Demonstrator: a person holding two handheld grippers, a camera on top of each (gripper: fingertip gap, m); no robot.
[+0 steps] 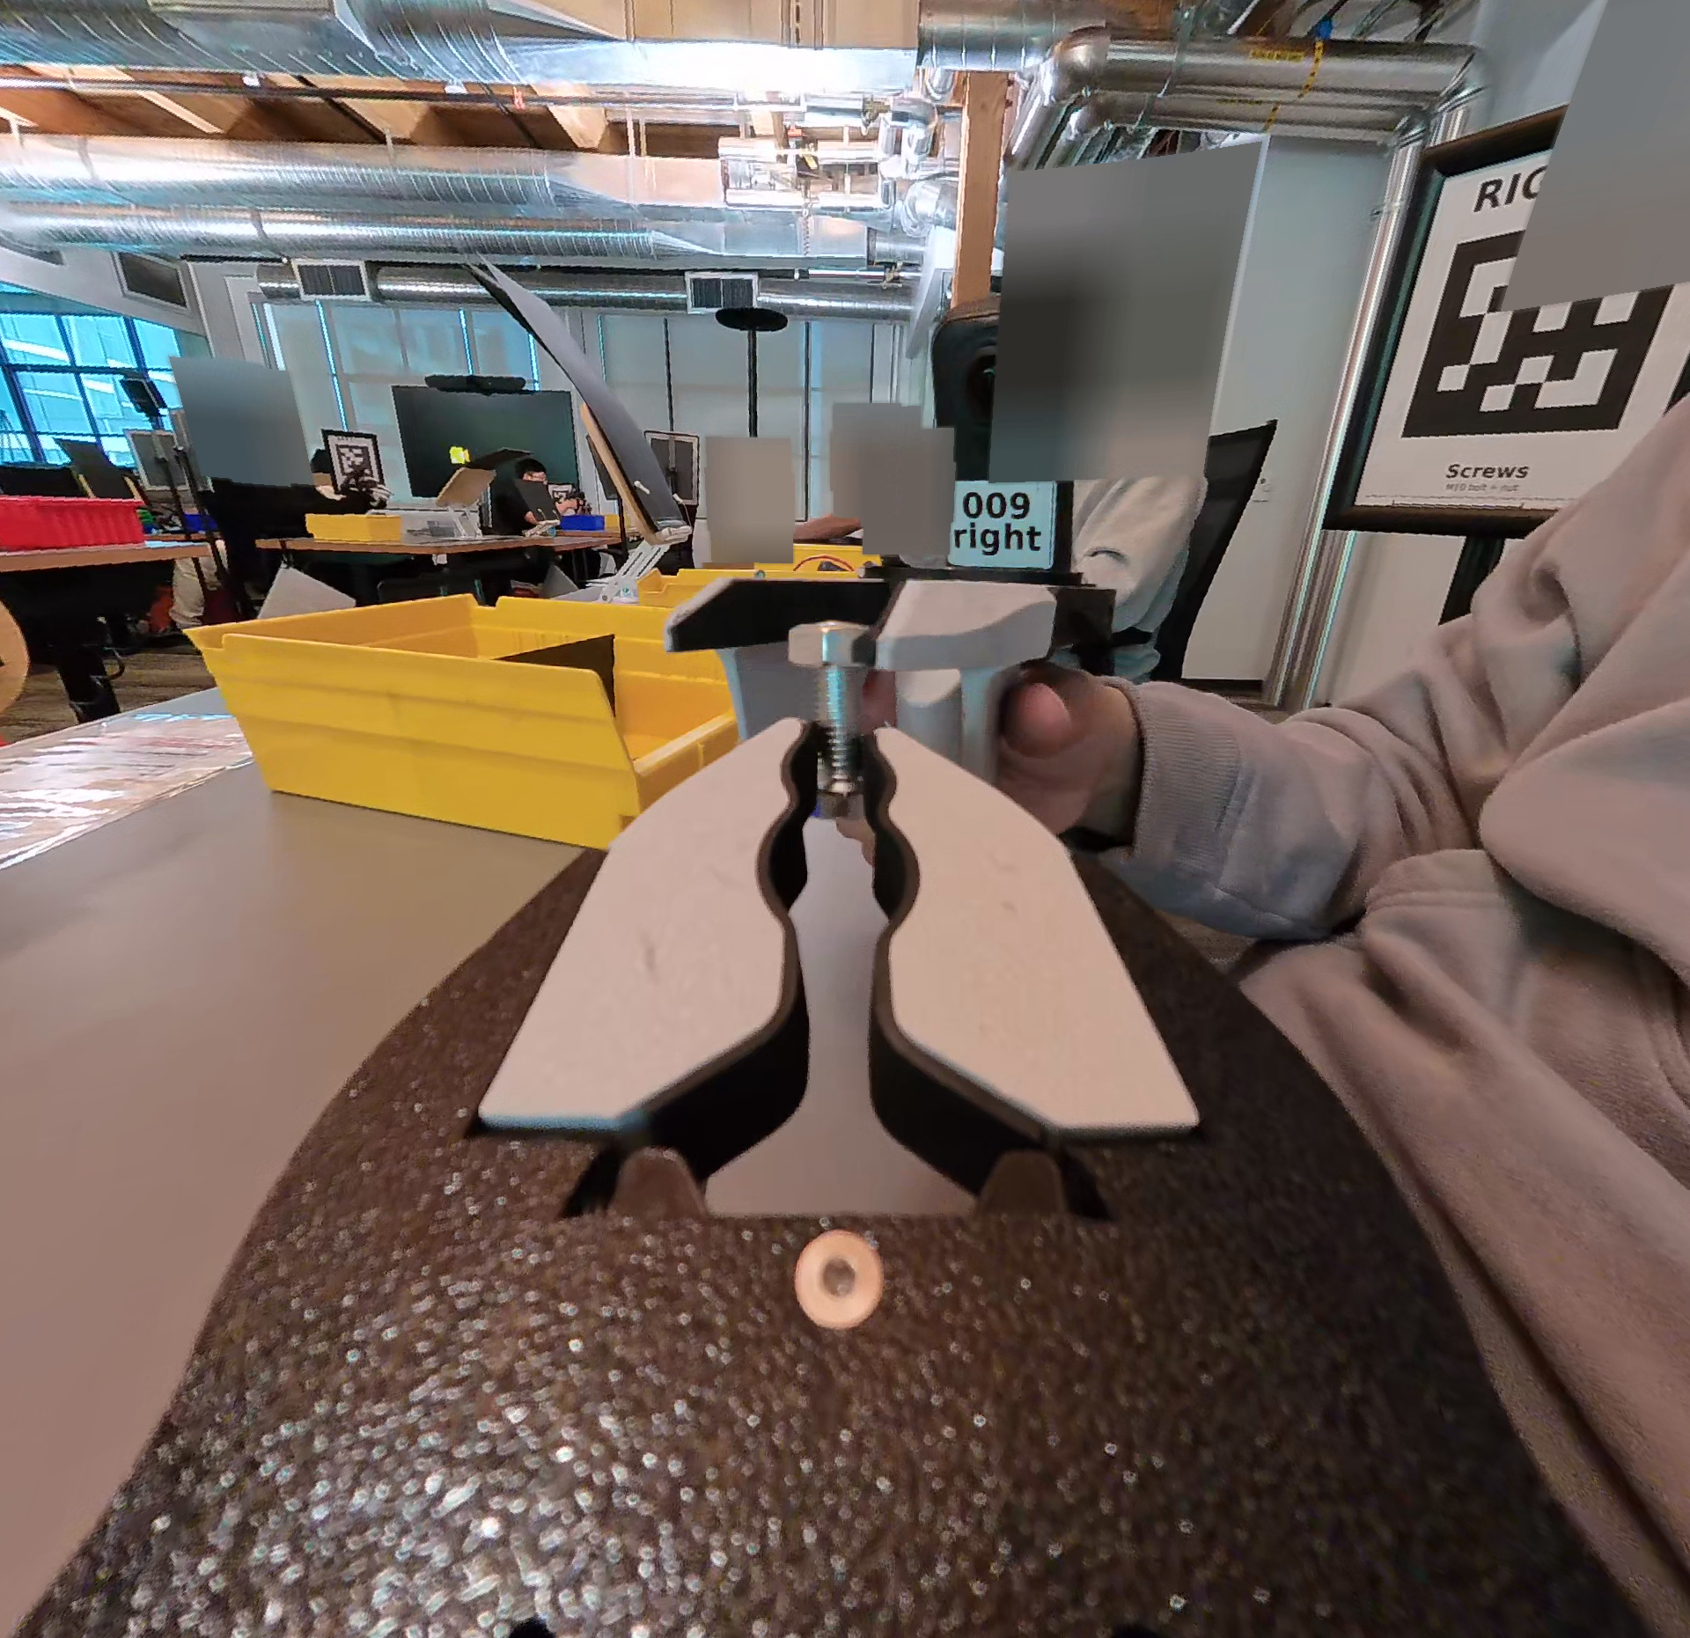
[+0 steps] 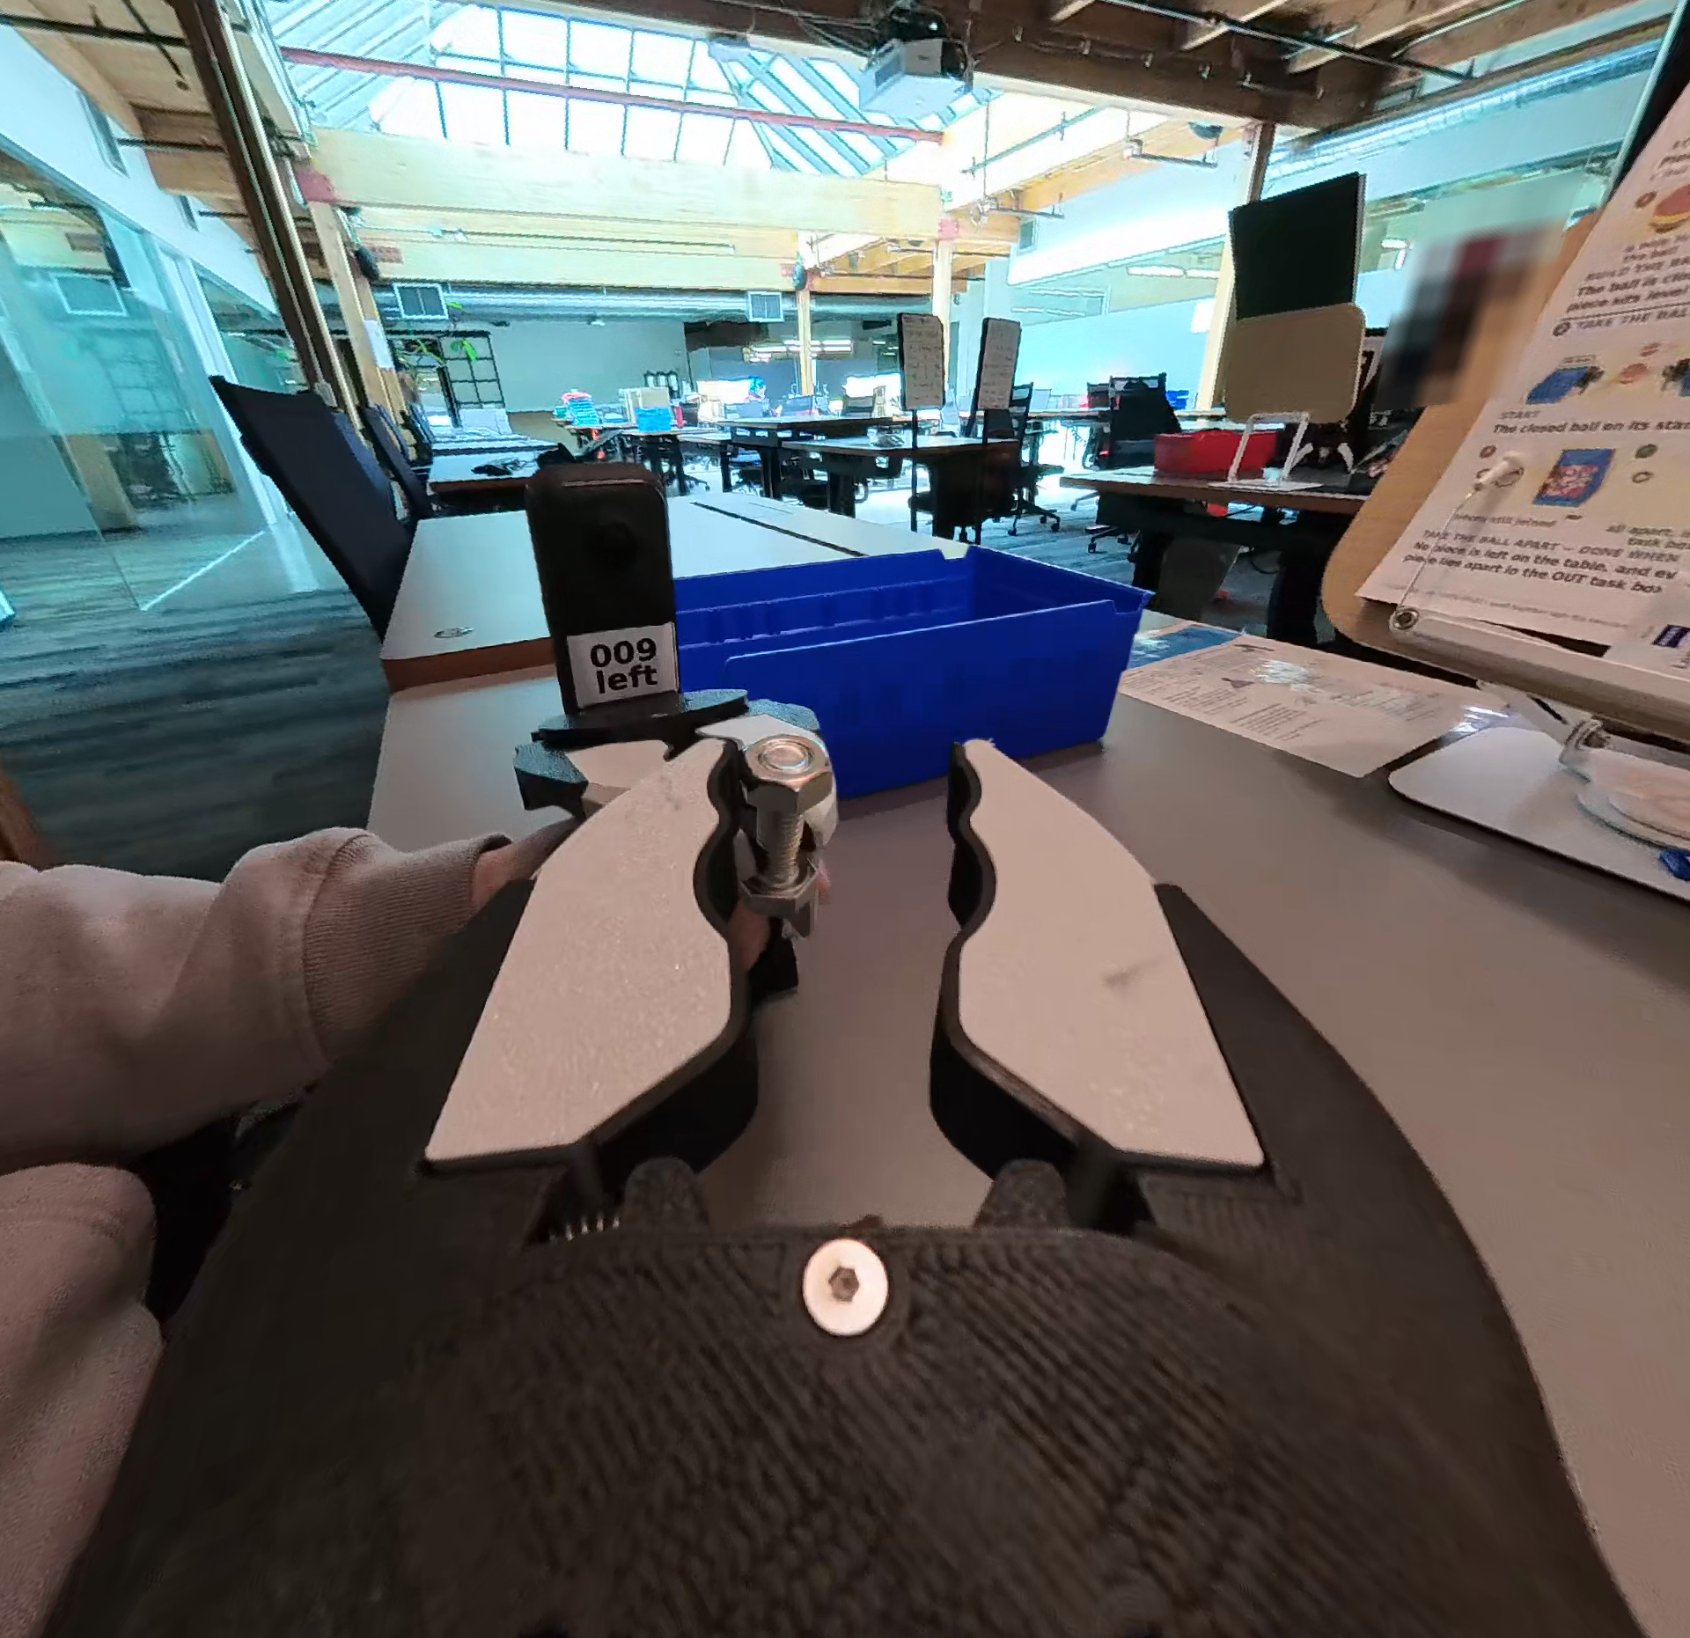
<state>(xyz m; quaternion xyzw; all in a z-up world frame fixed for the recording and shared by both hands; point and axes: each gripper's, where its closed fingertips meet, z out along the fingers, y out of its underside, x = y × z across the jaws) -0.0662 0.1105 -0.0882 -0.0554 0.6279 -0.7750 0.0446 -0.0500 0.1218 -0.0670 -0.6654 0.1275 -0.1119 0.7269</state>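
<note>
Two tongs are held close together over a grey worktop (image 1: 274, 908). The left tongs (image 1: 837, 776) are clamped on a silver bolt (image 1: 834, 680), low on its thread, by the nut (image 1: 834, 803). The bolt is held upright, with its six-sided head on top. The right tongs (image 2: 878, 808) are spread wide apart, and nothing is gripped by them. In the right wrist view, the bolt head (image 2: 786, 771) is seen just beside the left finger (image 2: 631, 908), well apart from the other finger. A yellow bin (image 1: 411, 707) is seen on the worktop behind the left tongs. A blue bin (image 2: 914, 661) is seen behind the right tongs, with printed sheets (image 2: 1280, 698) lying near it. A grey sleeve (image 1: 1372, 817) is worn by the person.
</note>
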